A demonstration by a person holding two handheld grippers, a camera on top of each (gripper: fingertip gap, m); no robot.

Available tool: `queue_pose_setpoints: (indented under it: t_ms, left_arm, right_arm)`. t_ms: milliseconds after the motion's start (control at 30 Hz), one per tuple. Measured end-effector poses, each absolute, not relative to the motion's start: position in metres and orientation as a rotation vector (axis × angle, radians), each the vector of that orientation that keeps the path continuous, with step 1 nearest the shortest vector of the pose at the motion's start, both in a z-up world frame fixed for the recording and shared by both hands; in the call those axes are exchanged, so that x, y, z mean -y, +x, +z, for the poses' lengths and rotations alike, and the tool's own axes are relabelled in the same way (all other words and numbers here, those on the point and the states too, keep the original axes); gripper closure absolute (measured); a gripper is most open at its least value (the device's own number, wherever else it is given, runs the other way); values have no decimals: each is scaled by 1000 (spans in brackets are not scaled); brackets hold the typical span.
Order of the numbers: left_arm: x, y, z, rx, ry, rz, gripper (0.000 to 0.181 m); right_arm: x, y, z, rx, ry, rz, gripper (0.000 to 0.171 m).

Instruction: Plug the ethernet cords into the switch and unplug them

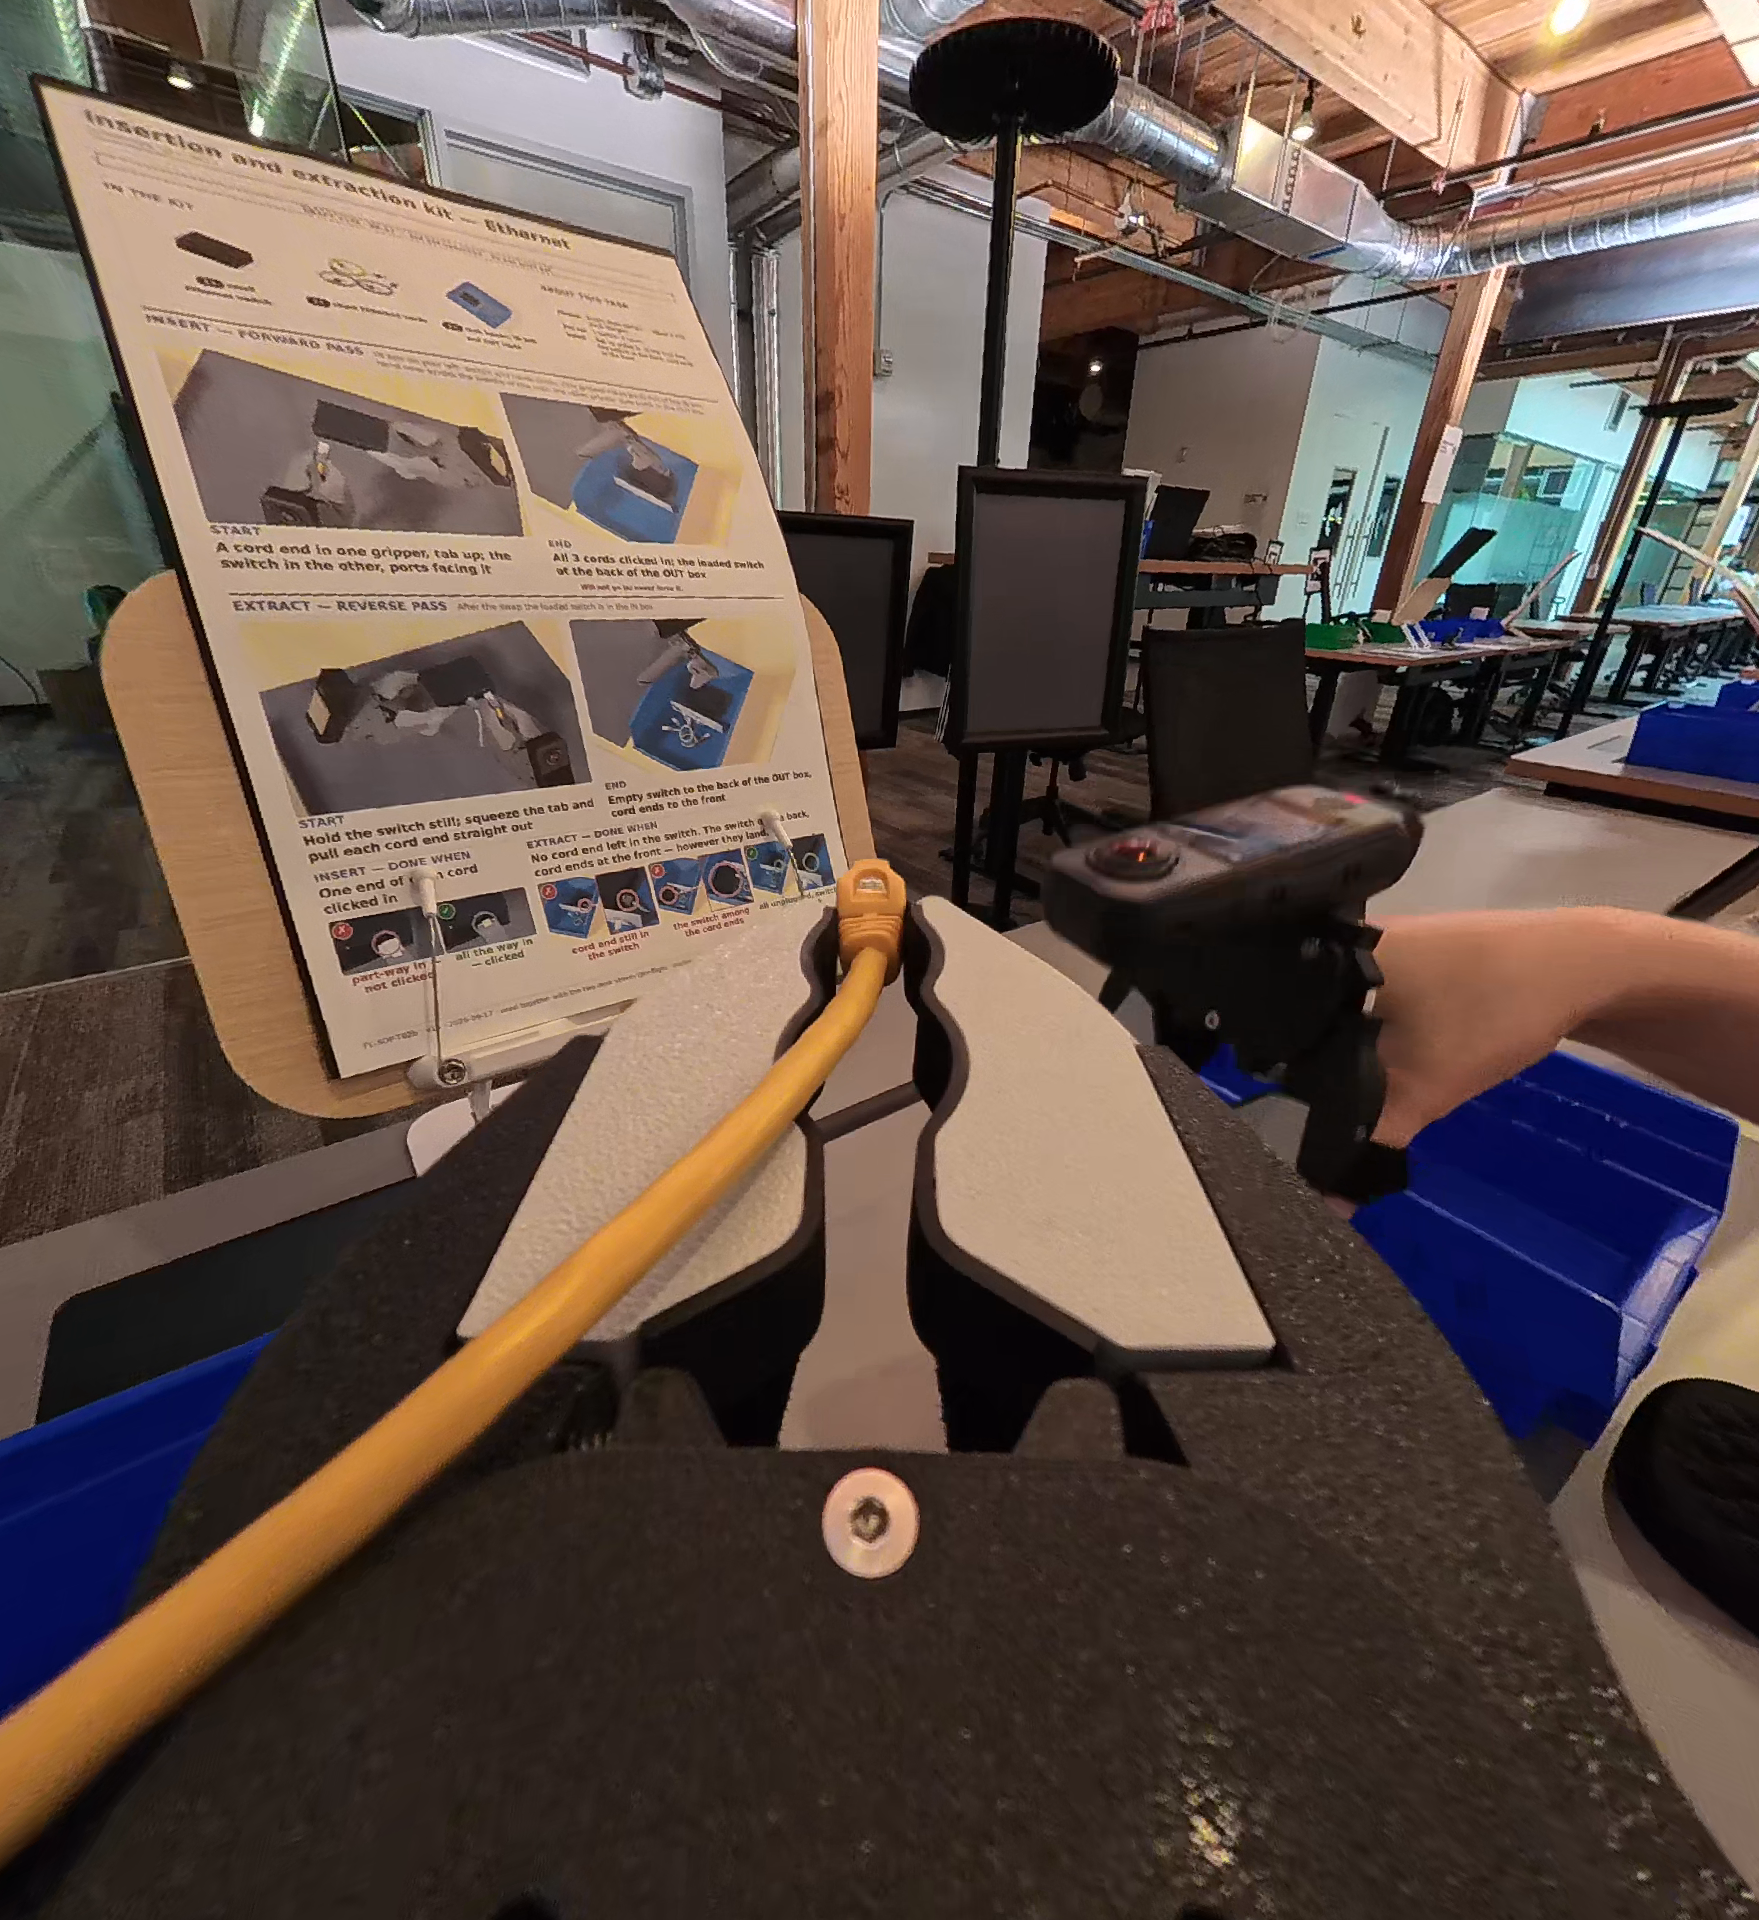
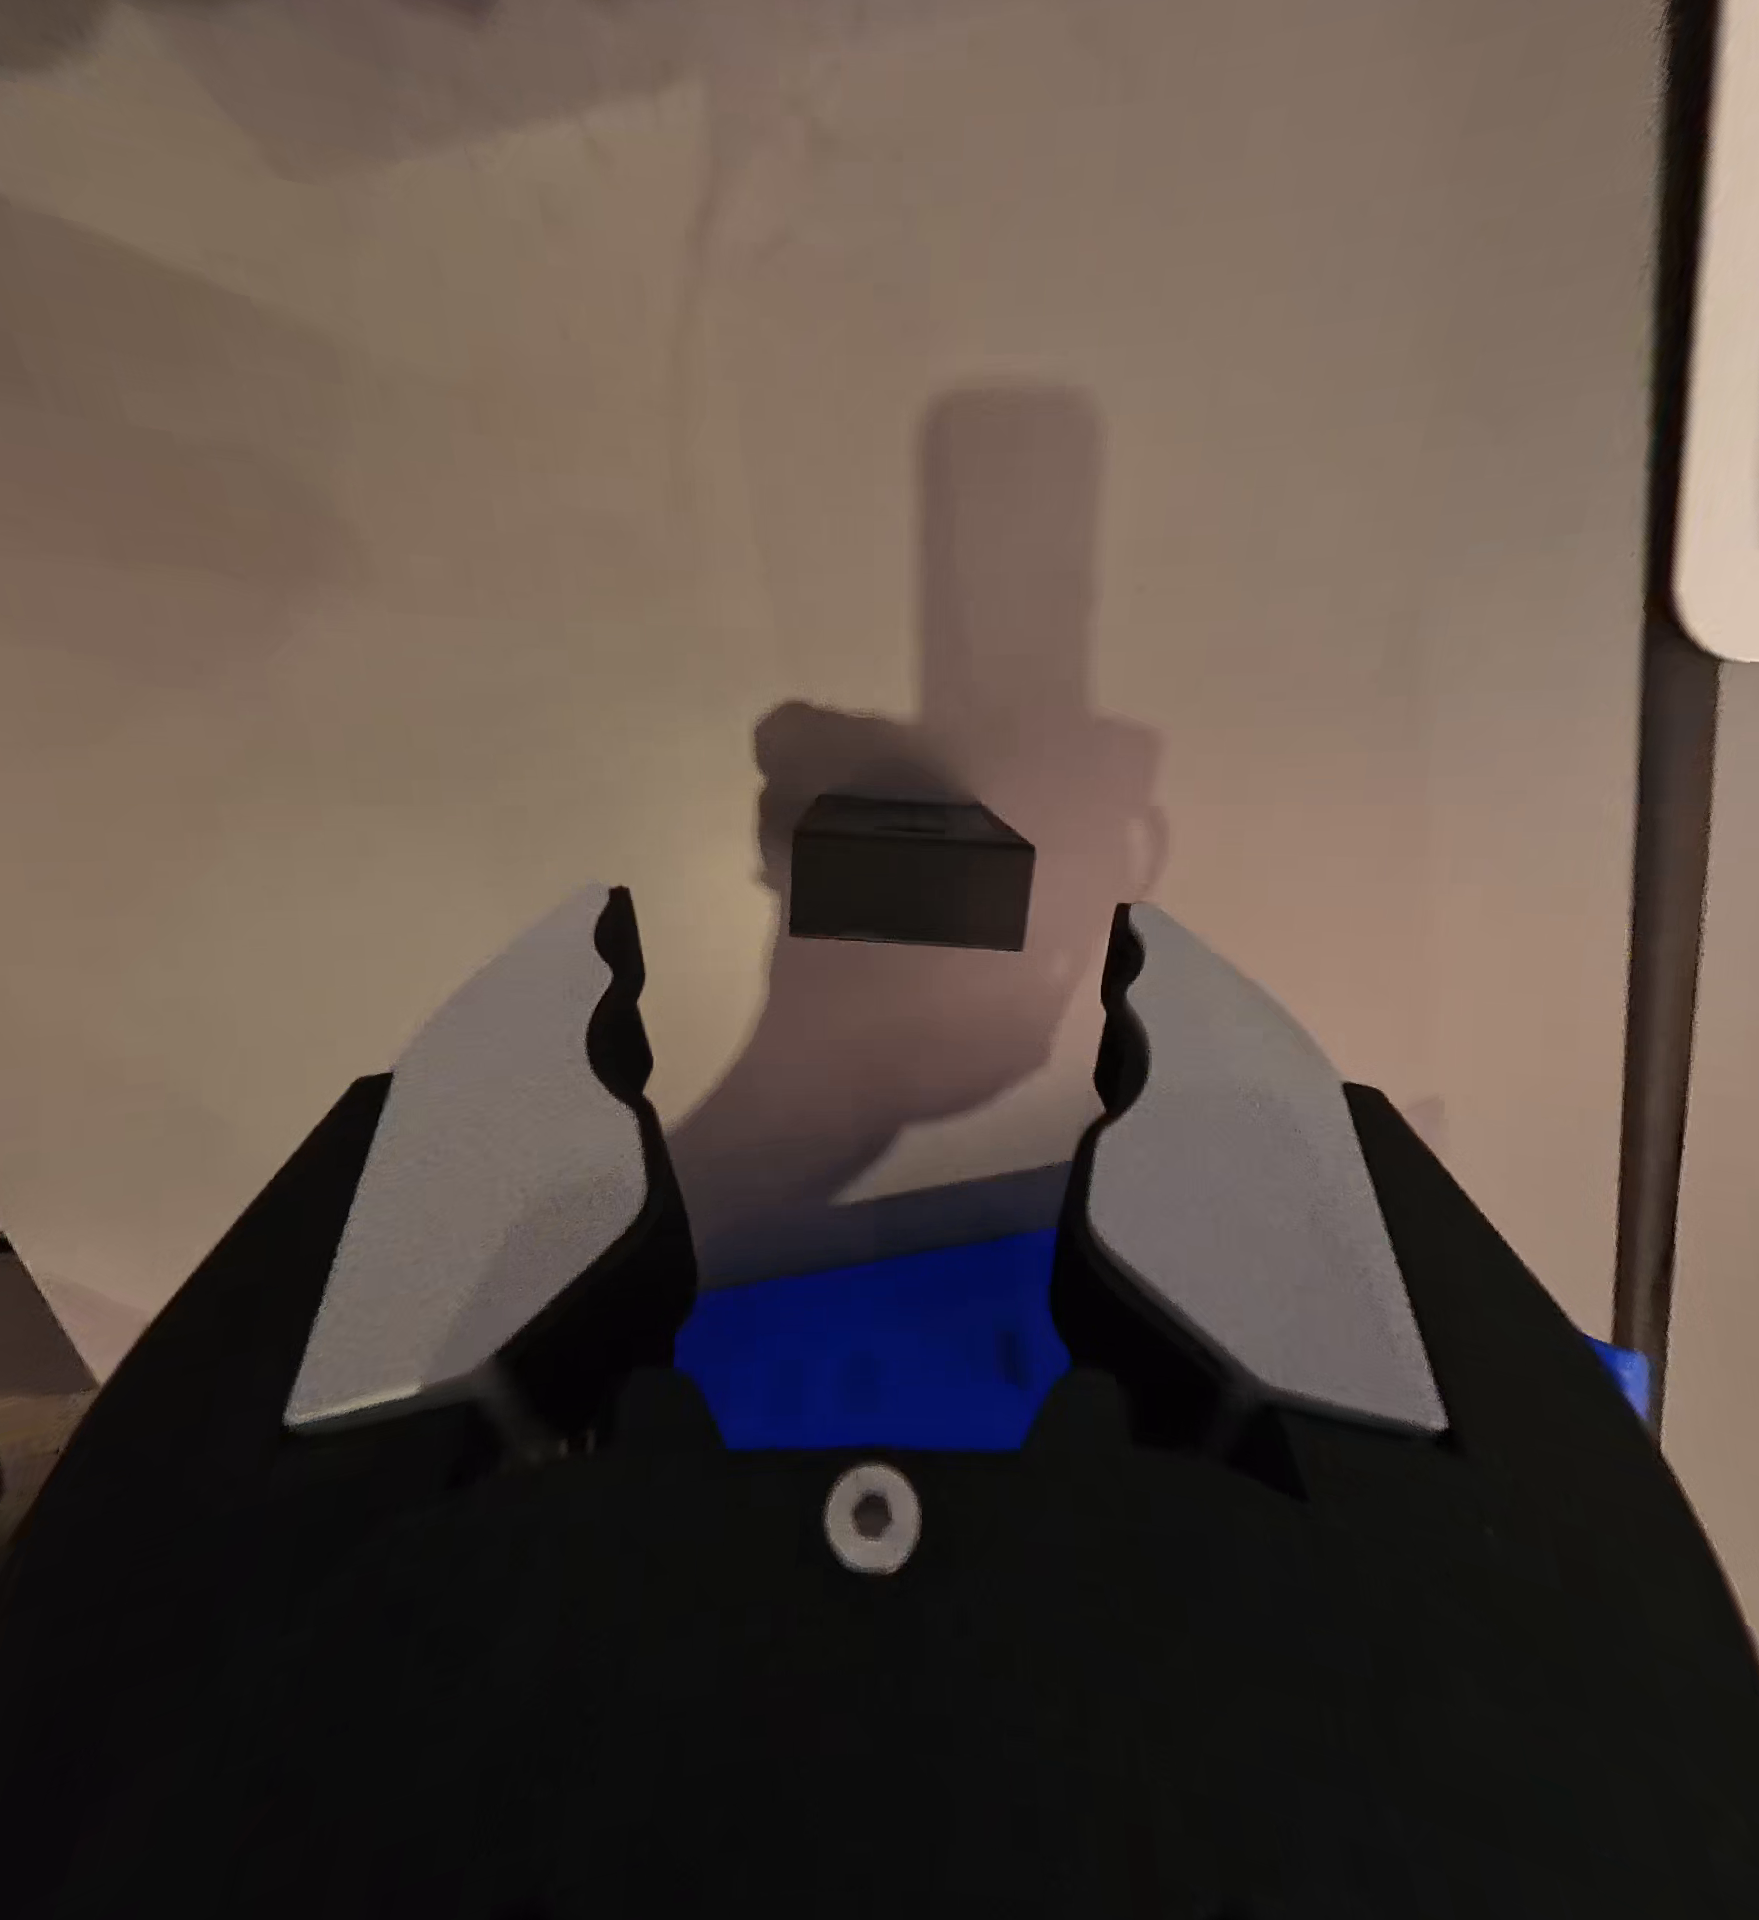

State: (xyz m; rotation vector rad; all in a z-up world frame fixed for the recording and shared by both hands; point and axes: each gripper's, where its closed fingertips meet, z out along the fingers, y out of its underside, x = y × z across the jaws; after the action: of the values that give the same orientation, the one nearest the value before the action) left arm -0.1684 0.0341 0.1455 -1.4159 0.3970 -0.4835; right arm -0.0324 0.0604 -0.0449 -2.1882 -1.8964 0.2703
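While the left tongs [image 1: 901, 935] pinch a yellow ethernet cord [image 1: 646, 1184] just behind its plug [image 1: 870, 899], tips shut on it and plug pointing forward, the insertion step looks barely begun. Beyond stand an instruction sheet [image 1: 418, 561] on a stand, blue bins [image 1: 1561, 1226] on the pale desk [image 1: 1477, 862], and an open workshop with timber posts.

Seen from the right wrist, the right tongs [image 2: 870, 935] gape wide, empty, just short of a small black box [image 2: 911, 883], presumably the switch, on the desk [image 2: 335, 623]. Next they should probably grip it, ports toward the plug.
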Motion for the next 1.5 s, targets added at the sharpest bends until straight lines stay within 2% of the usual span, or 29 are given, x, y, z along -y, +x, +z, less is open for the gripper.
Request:
queue_pose_setpoints:
  t_ms: [300, 633, 800, 967, 1500]
  left_arm:
    - [-31, -173, 149, -385, -1409, -509, 169]
    - [-30, -172, 151, -387, -1397, -528, 169]
    - [-30, -172, 151, -389, -1399, -528, 169]
    - [-31, -170, 150, -393, -1402, -529, 169]
    - [-29, -168, 151, -397, -1399, -533, 170]
  right_arm:
    - [-65, -31, -85, 1903, -2254, 151, 88]
    - [-71, -23, -111, 1929, -2315, 101, 96]
    - [-71, -26, -113, 1928, -2320, 124, 97]
    - [-69, -29, -112, 1928, -2318, 143, 107]
    - [-71, -21, -112, 1952, -2375, 40, 108]
